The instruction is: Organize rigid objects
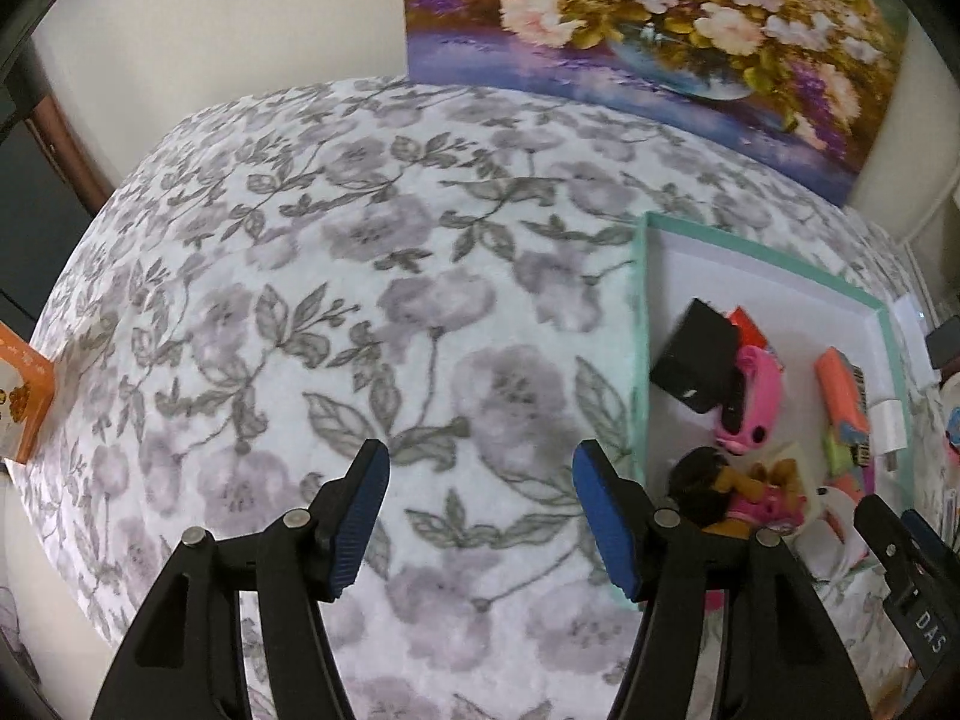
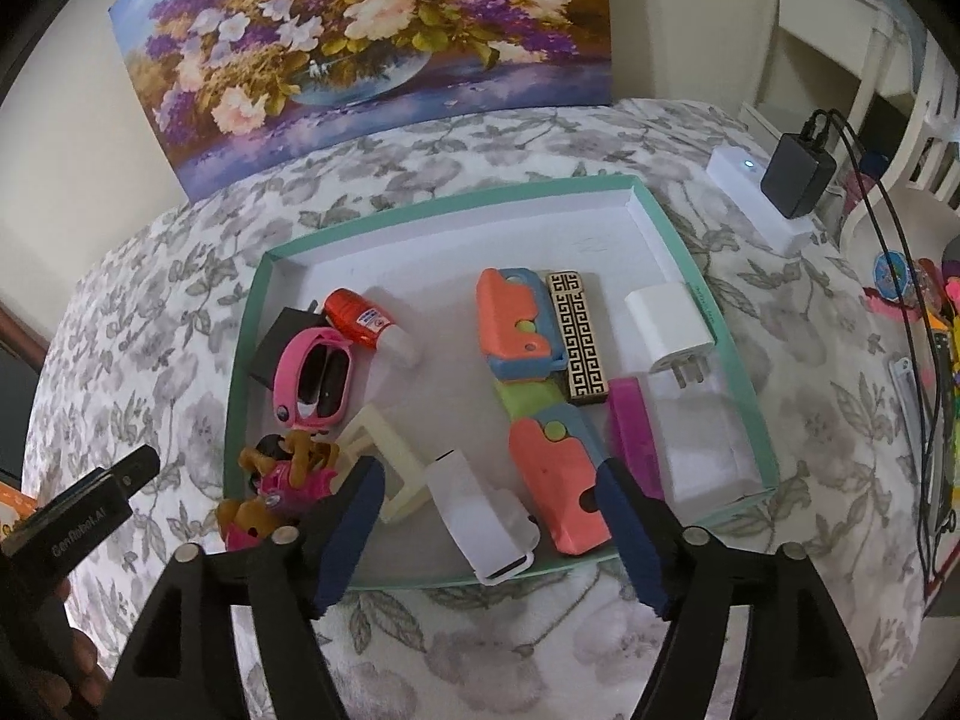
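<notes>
A teal-rimmed white tray (image 2: 456, 192) lies on the floral cloth. It holds a pink toy car (image 2: 312, 378), a red glue bottle (image 2: 360, 318), a black box (image 2: 282, 336), two orange-and-blue toys (image 2: 516, 324), a gold-patterned lighter (image 2: 579, 336), a white plug (image 2: 669, 324), a magenta bar (image 2: 633, 438) and a small doll (image 2: 282, 480). My right gripper (image 2: 489, 492) hangs open over the tray's near edge, above a white clip (image 2: 480, 510) that its pads do not touch. My left gripper (image 1: 480, 480) is open over bare cloth, left of the tray (image 1: 641, 330), with nothing between its fingers.
A flower painting (image 2: 360, 42) leans on the wall behind the tray. A white power strip with a black adapter (image 2: 798, 174) and cables sits at the right, beside colourful items (image 2: 936, 312). An orange carton (image 1: 24, 396) stands at the cloth's left edge.
</notes>
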Available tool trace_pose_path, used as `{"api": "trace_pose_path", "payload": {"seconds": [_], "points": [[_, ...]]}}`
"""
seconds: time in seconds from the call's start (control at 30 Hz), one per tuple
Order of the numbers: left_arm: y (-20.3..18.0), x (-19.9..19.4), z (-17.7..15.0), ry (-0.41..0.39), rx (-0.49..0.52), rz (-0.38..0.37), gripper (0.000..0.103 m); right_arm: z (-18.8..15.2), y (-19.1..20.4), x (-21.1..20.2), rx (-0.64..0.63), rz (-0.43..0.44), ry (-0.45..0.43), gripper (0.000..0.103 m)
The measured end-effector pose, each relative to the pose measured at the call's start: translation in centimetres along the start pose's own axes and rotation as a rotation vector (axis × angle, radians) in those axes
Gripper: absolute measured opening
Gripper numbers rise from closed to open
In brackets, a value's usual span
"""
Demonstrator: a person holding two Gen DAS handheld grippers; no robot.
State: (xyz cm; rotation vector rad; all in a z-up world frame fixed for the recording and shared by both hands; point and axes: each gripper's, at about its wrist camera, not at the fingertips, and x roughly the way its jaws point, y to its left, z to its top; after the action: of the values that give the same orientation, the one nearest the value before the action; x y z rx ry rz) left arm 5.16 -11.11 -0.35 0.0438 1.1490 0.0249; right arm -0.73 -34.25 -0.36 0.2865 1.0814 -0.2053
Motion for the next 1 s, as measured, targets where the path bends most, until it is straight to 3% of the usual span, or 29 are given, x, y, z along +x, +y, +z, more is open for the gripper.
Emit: {"api": "trace_pose_path", "payload": {"seconds": [0.17, 0.23, 0.4, 0.47, 0.53, 1.0], "points": [[0.5, 0.6, 0.1, 0.01, -0.005, 0.023, 0.067, -0.1, 0.4, 0.3, -0.013, -0.008, 0.003, 0.085], [0.7, 0.8, 0.2, 0.009, -0.006, 0.029, 0.079, -0.2, 0.5, 0.3, -0.017, -0.012, 0.002, 0.087], [1.1, 0.9, 0.4, -0.002, -0.014, 0.027, 0.08, -0.2, 0.7, 0.3, -0.027, -0.021, -0.009, 0.103], [1.3, 0.9, 0.3, -0.005, -0.011, 0.032, 0.08, -0.3, 0.8, 0.2, -0.031, -0.024, -0.013, 0.103], [1.4, 1.0, 0.3, -0.007, -0.005, 0.038, 0.089, -0.4, 0.9, 0.2, -0.033, -0.029, -0.016, 0.103], [2.7, -0.7, -0.8, -0.045, 0.011, 0.046, 0.089, -2.2, 2.1, -1.0, -0.061, -0.041, -0.032, 0.103]]}}
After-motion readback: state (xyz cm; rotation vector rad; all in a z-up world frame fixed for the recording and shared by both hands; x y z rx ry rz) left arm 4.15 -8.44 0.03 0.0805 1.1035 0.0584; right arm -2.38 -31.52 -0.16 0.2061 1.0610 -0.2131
